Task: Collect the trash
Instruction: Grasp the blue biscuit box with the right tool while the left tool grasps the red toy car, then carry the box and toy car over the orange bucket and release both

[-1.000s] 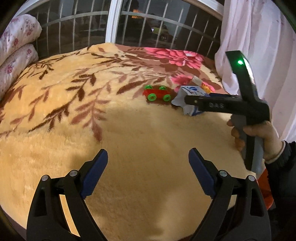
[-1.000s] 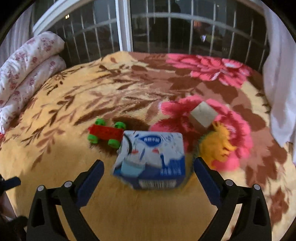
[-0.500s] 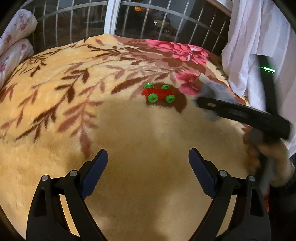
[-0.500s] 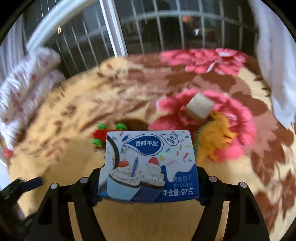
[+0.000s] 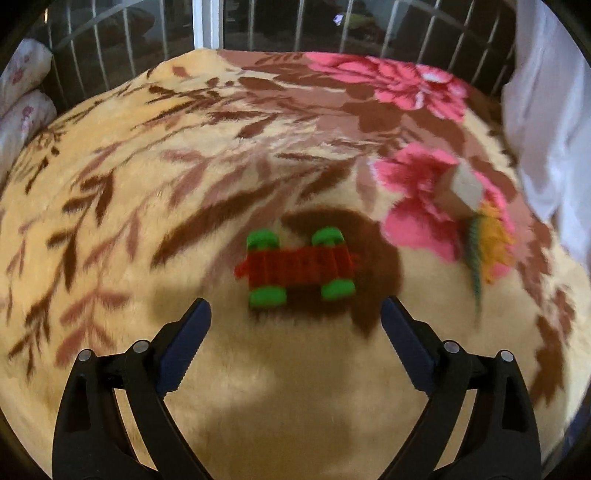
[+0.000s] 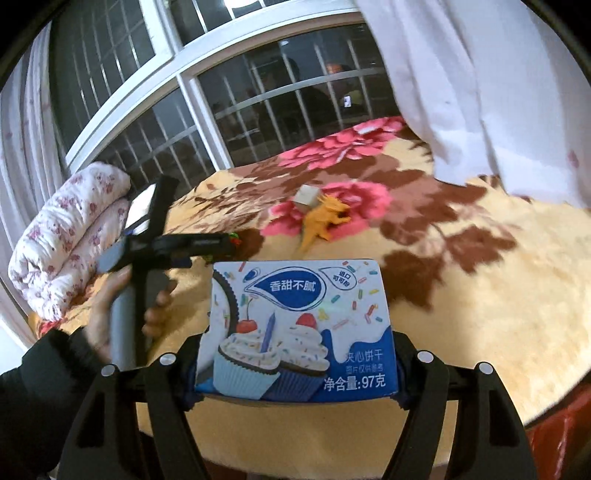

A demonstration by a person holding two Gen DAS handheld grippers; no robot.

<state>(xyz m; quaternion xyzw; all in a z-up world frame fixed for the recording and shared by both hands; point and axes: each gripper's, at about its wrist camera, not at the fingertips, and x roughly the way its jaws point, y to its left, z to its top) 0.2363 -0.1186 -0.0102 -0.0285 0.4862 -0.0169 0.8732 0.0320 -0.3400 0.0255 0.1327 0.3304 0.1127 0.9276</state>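
Observation:
My right gripper (image 6: 297, 373) is shut on a blue-and-white biscuit box (image 6: 295, 328) printed with cupcakes, held above the blanket. In the left wrist view my left gripper (image 5: 295, 321) stands open just short of a red toy car with green wheels (image 5: 297, 266) on the yellow flowered blanket (image 5: 295, 387). Nothing lies between its fingers. To the right of the car lie a small beige block (image 5: 461, 184) and an orange toy dinosaur (image 5: 487, 243). The right wrist view also shows the block (image 6: 307, 195), the dinosaur (image 6: 325, 218) and a hand holding the left gripper's body (image 6: 173, 245).
Barred windows (image 5: 258, 22) stand behind the bed. A white curtain (image 6: 480, 92) hangs at the right. Rolled flowered quilts (image 6: 70, 236) lie at the left. Something red (image 6: 554, 443) shows beyond the bed's near right edge.
The right gripper closed on the biscuit box, lifted it and swung away with a roll. The left gripper moved forward to the red toy car, which now sits just beyond its fingertips.

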